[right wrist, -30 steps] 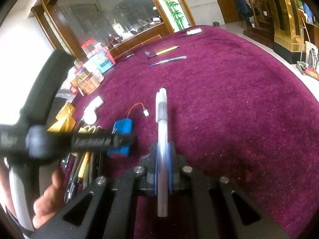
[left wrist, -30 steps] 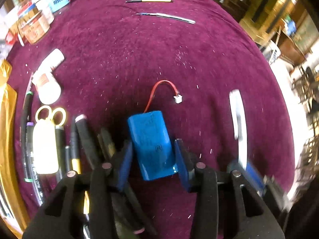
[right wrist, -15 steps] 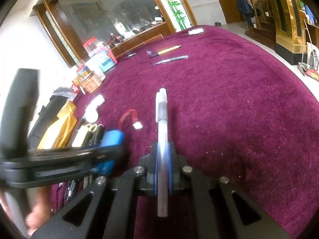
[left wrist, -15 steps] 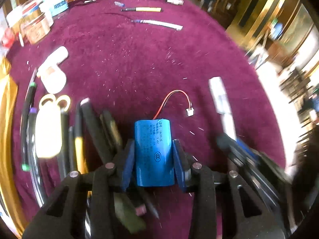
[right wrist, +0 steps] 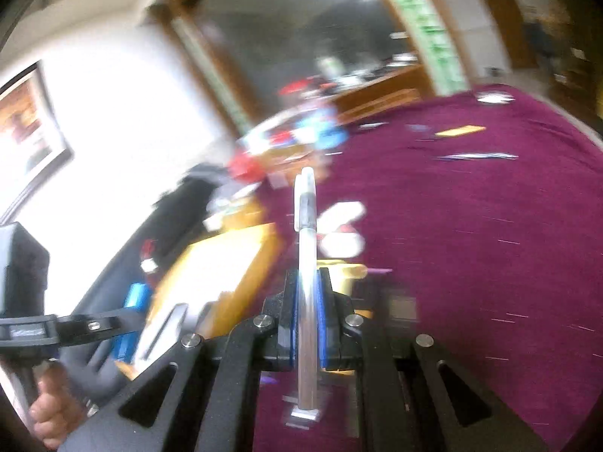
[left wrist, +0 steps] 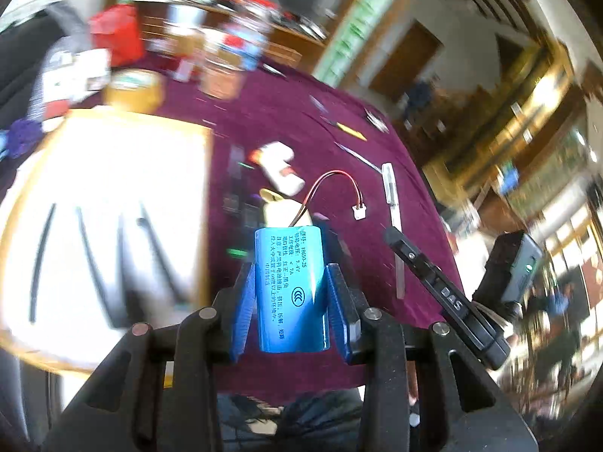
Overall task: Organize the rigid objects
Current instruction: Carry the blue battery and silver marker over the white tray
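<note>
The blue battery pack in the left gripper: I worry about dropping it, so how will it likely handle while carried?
The blue battery pack looks rigid and probably dense for its size. Its glossy wrap and rounded sides could slip between the fingers. The thin red wire with its white plug flops loose and might snag.

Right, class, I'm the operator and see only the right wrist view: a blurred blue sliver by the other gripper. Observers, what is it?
Observer: A blue battery, gripped on both sides by the fingers of the left gripper, printed label facing the camera.
Operator: Anything attached?
Observer: A red-and-black wire loops from its top end to a small white plug.
Operator: What is beside it?
Observer: A bright tray on its left, holding several dark slim things, too blurred to name.
</note>
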A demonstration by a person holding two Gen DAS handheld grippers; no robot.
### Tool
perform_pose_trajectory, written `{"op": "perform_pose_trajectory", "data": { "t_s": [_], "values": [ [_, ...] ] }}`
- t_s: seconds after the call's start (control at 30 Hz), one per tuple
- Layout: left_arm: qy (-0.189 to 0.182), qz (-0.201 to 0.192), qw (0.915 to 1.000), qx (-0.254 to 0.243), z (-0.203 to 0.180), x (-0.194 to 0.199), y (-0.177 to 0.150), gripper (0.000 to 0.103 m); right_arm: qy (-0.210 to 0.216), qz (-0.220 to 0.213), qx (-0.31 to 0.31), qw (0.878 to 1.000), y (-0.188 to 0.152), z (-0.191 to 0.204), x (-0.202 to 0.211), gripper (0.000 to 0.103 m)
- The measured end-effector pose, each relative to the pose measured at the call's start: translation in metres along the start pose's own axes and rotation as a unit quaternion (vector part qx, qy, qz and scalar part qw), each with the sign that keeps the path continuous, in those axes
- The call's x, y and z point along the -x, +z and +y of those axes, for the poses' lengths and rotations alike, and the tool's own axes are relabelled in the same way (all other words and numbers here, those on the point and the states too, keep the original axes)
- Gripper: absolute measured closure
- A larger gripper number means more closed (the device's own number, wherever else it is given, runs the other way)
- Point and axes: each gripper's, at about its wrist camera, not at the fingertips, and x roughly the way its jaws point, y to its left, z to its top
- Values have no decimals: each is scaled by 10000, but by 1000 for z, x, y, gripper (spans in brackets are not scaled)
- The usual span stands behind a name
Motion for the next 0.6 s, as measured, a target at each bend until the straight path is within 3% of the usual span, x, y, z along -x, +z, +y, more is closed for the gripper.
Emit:
{"op": "perform_pose_trajectory", "data": {
  "t_s": [0.17, 0.3, 0.5, 0.6],
  "values": [
    [427, -348, 9965, 626, 66, 31, 1, 69, 753, 539, 555, 9942, -9, 73, -57, 95],
    [586, -419, 9923, 1009, 105, 37, -3, 69, 1048, 1077, 741, 9859, -25, 103, -94, 95],
    [535, -367, 9869, 1475, 150, 31, -5, 69, 917, 1577, 877, 9793, -39, 114, -128, 95],
    [489, -319, 9874, 1470, 160, 26, 3, 69, 786, 1755, 842, 9777, -40, 109, -139, 95]
  ]
}}
